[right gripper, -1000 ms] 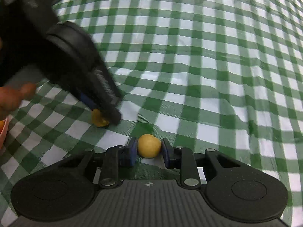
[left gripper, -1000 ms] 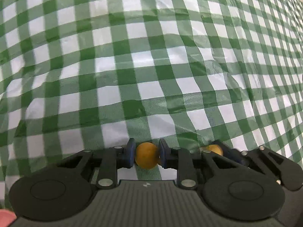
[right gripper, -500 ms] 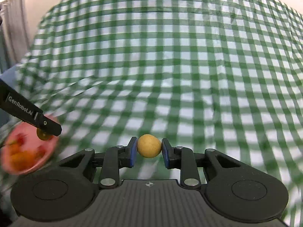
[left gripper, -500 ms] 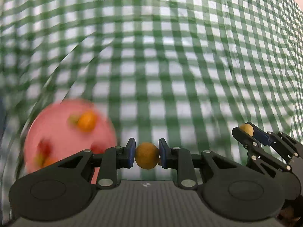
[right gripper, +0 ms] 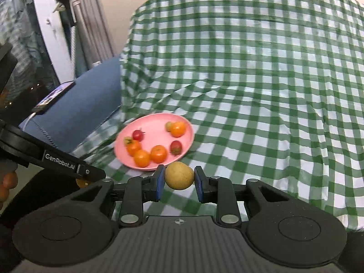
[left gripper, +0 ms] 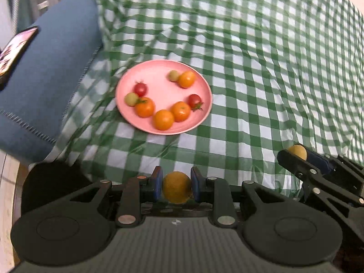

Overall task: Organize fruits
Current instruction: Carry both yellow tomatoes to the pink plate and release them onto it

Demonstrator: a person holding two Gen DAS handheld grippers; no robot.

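Observation:
My left gripper [left gripper: 177, 187] is shut on a small yellow-orange fruit [left gripper: 177, 190], held above the cloth short of a pink plate [left gripper: 159, 89]. The plate holds several orange, red and green fruits. My right gripper [right gripper: 179, 183] is shut on a pale yellow fruit [right gripper: 179, 175], just this side of the same plate [right gripper: 154, 122]. The right gripper also shows at the right of the left wrist view [left gripper: 295, 157], still holding its fruit [left gripper: 297, 151]. The left gripper's finger [right gripper: 88, 171] shows at the left of the right wrist view.
A green-and-white checked cloth [left gripper: 261, 68] covers the table, wrinkled around the plate. A blue cushioned seat [left gripper: 45, 72] with a phone [left gripper: 13, 47] on it stands left of the table. A white door frame [right gripper: 45, 22] is at the far left.
Both grippers have lifted off the cloth with their fruits and swung left. The pink plate, earlier out of view then blurred at the left, is now sharp ahead of both.

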